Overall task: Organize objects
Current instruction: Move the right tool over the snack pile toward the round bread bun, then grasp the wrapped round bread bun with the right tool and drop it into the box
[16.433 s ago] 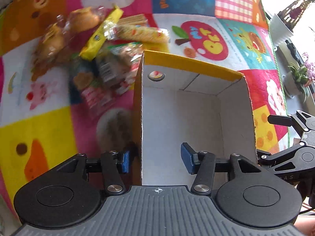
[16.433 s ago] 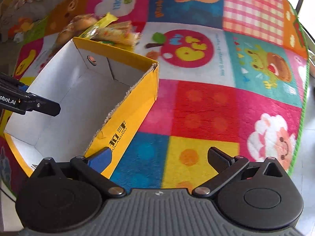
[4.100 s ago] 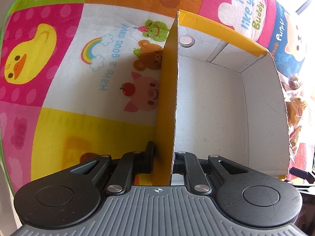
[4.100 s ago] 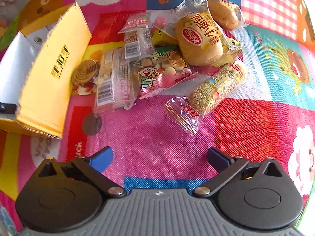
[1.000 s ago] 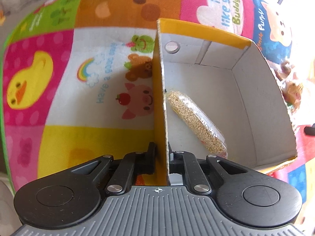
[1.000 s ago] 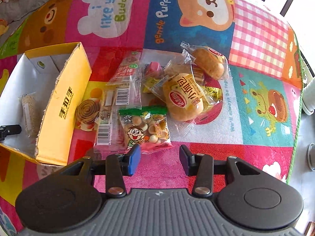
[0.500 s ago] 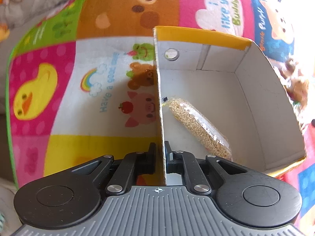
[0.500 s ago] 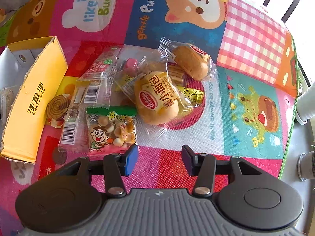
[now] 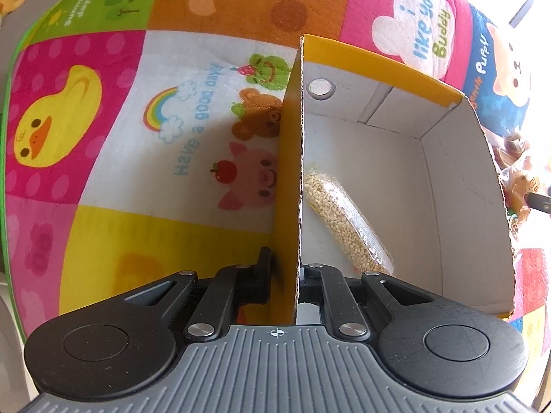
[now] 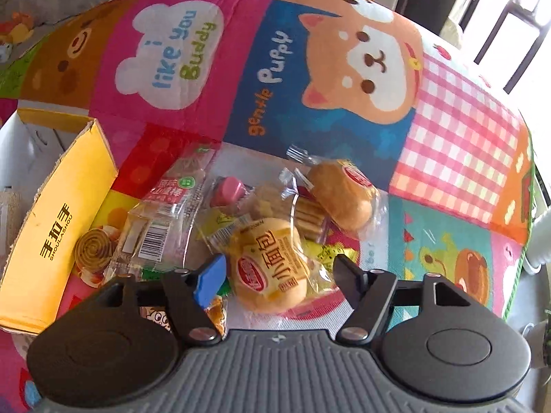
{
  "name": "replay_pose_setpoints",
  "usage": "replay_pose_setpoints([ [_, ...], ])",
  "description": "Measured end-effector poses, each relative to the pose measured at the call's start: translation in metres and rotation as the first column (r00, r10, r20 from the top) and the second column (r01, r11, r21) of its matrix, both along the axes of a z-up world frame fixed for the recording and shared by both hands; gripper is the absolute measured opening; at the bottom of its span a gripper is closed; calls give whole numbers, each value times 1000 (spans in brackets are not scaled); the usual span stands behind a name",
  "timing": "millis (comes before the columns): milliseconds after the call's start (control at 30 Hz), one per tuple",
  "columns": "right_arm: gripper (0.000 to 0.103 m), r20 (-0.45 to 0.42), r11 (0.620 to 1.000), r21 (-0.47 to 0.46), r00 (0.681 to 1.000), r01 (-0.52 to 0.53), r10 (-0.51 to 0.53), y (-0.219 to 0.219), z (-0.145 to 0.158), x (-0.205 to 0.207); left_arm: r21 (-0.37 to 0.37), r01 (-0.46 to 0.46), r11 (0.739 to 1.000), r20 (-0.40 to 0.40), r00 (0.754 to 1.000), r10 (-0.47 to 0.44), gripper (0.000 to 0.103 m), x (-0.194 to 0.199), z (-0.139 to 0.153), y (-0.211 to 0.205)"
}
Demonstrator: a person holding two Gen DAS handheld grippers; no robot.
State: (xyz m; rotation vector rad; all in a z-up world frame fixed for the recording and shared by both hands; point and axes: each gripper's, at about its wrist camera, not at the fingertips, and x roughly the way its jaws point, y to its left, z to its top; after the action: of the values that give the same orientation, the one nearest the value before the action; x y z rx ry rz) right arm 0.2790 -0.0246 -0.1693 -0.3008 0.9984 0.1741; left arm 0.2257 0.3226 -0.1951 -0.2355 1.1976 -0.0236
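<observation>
My left gripper (image 9: 283, 268) is shut on the left wall of the yellow cardboard box (image 9: 289, 186), one finger outside and one inside. A sesame-coloured grain bar in clear wrap (image 9: 341, 220) lies on the box's white floor. The box also shows at the left of the right wrist view (image 10: 58, 241). My right gripper (image 10: 279, 275) is open, its fingers on either side of a wrapped bread bun with red and white print (image 10: 272, 268). A second wrapped bun (image 10: 344, 196) lies behind it.
A snack pile sits beside the box: a barcode-labelled packet (image 10: 155, 230), a spiral biscuit (image 10: 93, 247), a pink sweet (image 10: 227, 189), wafer sticks (image 10: 306, 216). All rest on a colourful cartoon play mat (image 10: 344, 69). Grey floor and a white pot lie past its right edge (image 10: 537, 241).
My right gripper has dropped forward over the snack pile and opened wider around the printed bun. My left gripper stays shut on the box wall, shifted slightly.
</observation>
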Motion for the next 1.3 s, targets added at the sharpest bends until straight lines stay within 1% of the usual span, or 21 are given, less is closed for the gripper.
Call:
replay_pose_setpoints([
  [100,73,-33,998,-39,998,-55,53,8,-21,14,-4,-5,1000,5,1000,6,12,-1,-3,2],
  [133,75,-30,998,-44,998,-52,51,8,-25,18,-5,-6,1000,6,1000,6,12,-1,-3,2],
  [200,76,-46,999,-28,998,-36,35,6,-27,25,-7,-5,1000,6,1000,5,12,-1,-3,2],
  [267,72,-59,1000,1,998,-7,7,5,-24,27,-6,-3,1000,8,1000,3,12,-2,-2,2],
  [367,66,-78,1000,-3,997,15,-15,5,-21,19,-7,1,1000,9,1000,-1,12,-2,-2,2],
  [433,63,-97,999,16,995,40,-38,2,-16,9,-5,6,1000,8,1000,-6,12,-2,-1,2],
  [533,63,-133,995,58,988,84,-76,-1,-5,-14,-4,13,1000,10,1000,-13,12,-2,-1,1],
  [633,63,-187,987,113,978,110,-87,-2,7,-44,-10,15,1000,11,1000,-14,14,-2,-2,2],
  [700,63,-230,984,132,970,116,-83,3,13,-66,-22,12,1000,10,1000,-12,15,-2,-2,4],
  [833,63,-331,976,182,942,115,-49,23,25,-105,-36,23,999,14,1000,-22,16,-1,-4,6],
  [933,63,-369,965,239,929,108,-12,43,43,-124,-27,43,999,20,999,-43,16,-2,-4,5],
  [1033,63,-339,948,305,940,90,20,63,69,-128,-26,51,998,25,998,-50,16,-2,-4,5],
  [1200,63,-203,934,355,978,31,45,90,114,-105,-17,60,998,31,998,-60,16,-4,-3,3],
  [1300,63,-126,926,379,991,8,43,103,135,-86,-16,65,998,31,997,-65,16,-5,-2,2],
])
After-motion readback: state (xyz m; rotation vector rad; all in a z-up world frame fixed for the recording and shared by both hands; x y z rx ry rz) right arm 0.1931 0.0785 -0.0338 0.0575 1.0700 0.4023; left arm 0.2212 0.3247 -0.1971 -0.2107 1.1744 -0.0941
